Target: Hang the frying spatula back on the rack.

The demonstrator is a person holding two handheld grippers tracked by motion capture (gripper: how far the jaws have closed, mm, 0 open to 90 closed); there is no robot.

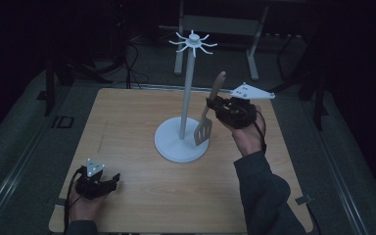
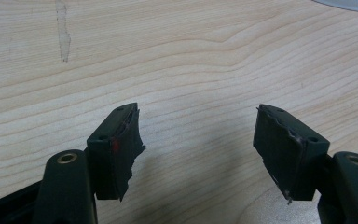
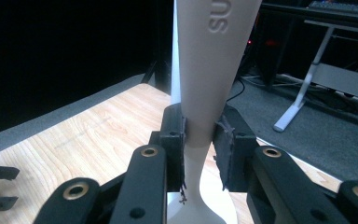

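Observation:
A beige slotted spatula (image 1: 208,115) hangs upright above the table, handle up and blade down, just right of the white stand's pole (image 1: 187,93). My right gripper (image 1: 214,105) is shut on the spatula's handle (image 3: 205,70); in the right gripper view the jaws press the handle from both sides. The white stand has a round base (image 1: 169,142) and a ring of hooks (image 1: 193,42) on top. My left gripper (image 1: 111,180) rests low near the table's front left, open, with bare wood between its pads (image 2: 121,140).
The wooden table (image 1: 127,122) stands on grey carpet. Behind it are a white desk frame (image 1: 252,49) and cables on the floor. The left gripper's jaw tips (image 3: 0,186) show at the far left of the right gripper view.

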